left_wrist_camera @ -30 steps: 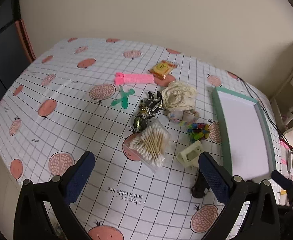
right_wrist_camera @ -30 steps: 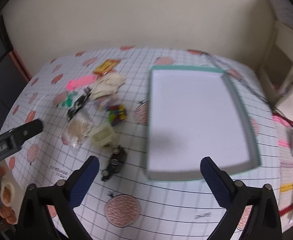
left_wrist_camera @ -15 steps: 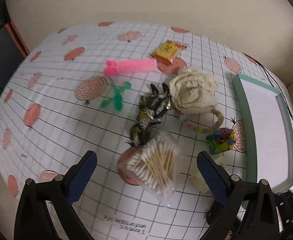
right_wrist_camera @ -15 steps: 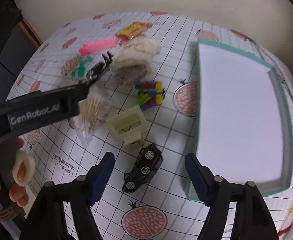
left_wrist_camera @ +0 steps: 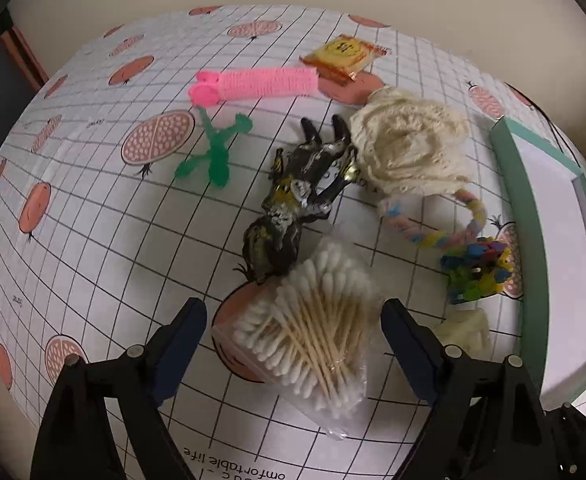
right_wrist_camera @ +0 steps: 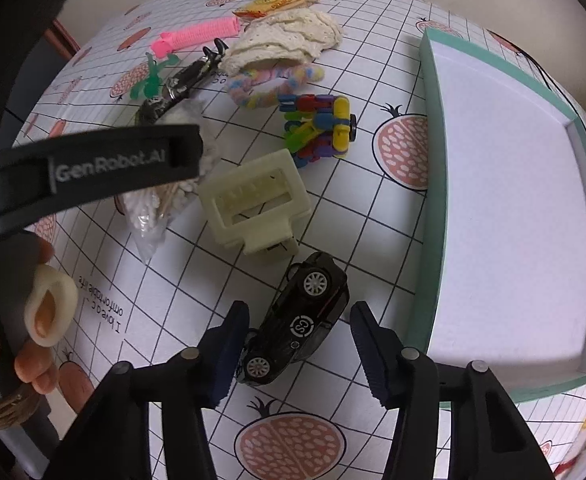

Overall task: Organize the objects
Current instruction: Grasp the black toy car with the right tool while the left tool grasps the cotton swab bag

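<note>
Cotton-swab bag lies between the wide-open left gripper; toy car between the open right gripper.

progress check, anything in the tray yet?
Nothing done: the tray is empty. In hand: left tongs open around the swabs, right tongs open around the car, neither gripped. Left: every item is on the table.

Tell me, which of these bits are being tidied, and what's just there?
Part of the job:
bag of cotton swabs between the open left tongs
black toy car between the open right tongs
green-rimmed tray, not yet holding anything

Just lying there:
patterned tablecloth
cable beyond the tray
</note>
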Motion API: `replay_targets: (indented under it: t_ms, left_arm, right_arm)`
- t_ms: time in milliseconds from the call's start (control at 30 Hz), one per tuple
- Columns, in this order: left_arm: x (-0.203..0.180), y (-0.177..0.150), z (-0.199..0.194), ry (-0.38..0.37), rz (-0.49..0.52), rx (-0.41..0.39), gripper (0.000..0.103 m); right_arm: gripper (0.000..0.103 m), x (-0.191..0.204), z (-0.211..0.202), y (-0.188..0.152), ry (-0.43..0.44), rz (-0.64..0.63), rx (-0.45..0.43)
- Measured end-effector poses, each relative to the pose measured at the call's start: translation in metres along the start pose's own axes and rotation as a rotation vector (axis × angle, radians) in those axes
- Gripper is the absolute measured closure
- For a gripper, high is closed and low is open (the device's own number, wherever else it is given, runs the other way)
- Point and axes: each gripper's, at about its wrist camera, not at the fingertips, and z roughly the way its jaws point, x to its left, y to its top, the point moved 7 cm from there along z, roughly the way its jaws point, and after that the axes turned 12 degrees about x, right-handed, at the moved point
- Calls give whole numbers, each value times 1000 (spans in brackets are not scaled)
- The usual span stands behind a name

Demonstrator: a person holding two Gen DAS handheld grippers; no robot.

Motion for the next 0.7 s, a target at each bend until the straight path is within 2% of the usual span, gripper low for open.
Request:
replay_targets:
  t_ms: [67,133,200,367,533,700]
  left_arm:
    - [0,-1,3,-19,-9,9,22]
    - [-2,-2,4,-30,-12,17,23]
    - [-2,-1,4,-24,-9,12,26]
    - [-3,-3,1,-4,-3,9,39]
    - [0,-6,-2,0,-12,4,50]
    - [7,-8,-10,-36,-57,-5,52]
  right_arm:
    - [52,0,1,-2,-2,-2,-1]
    - [58,-3,1,-4,-7,3,-1]
    - [62,-5,1,-6,-2,10,0]
    - [72,-11,2,-11,23,36,-5]
    - [73,-12,1,-17,32,41,-14]
    - [73,-13,-23,-17,66,39,-56]
